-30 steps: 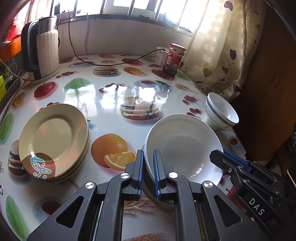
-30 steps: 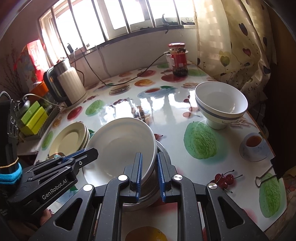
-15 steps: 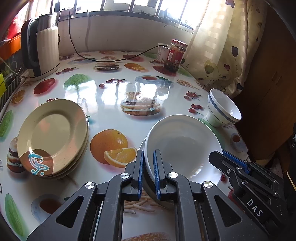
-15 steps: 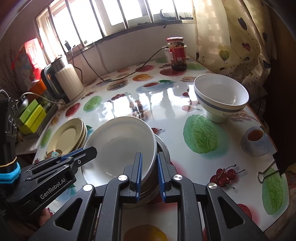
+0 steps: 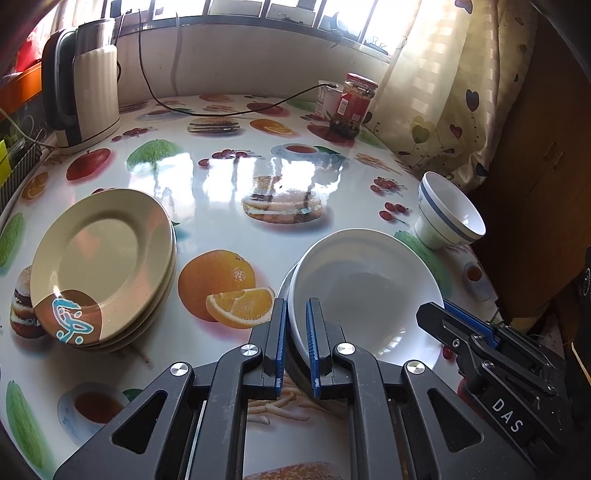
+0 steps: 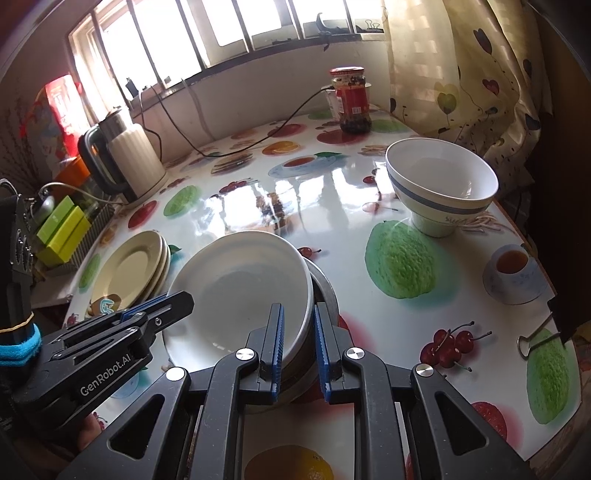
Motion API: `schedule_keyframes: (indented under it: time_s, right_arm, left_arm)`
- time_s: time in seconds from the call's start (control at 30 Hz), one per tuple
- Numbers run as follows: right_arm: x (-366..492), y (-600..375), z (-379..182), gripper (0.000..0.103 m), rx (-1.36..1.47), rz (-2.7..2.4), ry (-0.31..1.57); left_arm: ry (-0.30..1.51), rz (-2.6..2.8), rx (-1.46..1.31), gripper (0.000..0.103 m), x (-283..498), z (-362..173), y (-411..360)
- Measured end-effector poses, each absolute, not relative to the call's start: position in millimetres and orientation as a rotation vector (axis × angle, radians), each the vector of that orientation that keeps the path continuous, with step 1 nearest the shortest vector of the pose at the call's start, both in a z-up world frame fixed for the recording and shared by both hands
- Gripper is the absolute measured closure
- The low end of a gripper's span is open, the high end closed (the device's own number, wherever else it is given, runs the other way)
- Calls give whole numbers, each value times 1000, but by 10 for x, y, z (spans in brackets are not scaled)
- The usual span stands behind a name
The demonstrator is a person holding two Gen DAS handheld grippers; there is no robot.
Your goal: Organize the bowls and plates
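I have both grippers, left [image 5: 295, 332] and right [image 6: 298, 339], clamped on the near rim of the white bowl [image 5: 364, 291] beside the plates [image 5: 101, 266], seemingly nested in metal; glazed, slippery, breakable.

Barred window [image 6: 236, 33] admitting bright daylight, white wall [image 5: 236, 70] beneath sill, heart-patterned curtain [image 6: 461, 74] at right, glossy fruit-print bench [image 5: 221, 184], dark wooden cabinet [image 5: 546, 166] adjacent.

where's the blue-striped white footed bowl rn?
The blue-striped white footed bowl stands upright at the table's right edge by the curtain, apart from the white bowl stack.
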State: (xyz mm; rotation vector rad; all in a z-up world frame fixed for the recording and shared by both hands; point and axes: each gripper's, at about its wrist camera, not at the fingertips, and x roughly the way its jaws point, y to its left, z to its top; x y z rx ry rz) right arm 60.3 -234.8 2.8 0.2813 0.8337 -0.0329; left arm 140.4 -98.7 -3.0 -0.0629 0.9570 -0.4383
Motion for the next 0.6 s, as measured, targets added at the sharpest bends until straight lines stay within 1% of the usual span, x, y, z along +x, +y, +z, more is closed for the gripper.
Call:
schedule_keyframes:
  time_s: [0.37, 0.6]
  right_arm:
    - [612, -2354, 6, 86, 284, -35, 840]
    - [611, -2350, -10, 85, 289, -33, 840]
  left_arm:
    - [960, -440, -63, 92, 1414, -40, -993]
    - [960, -440, -65, 92, 1412, -39, -991]
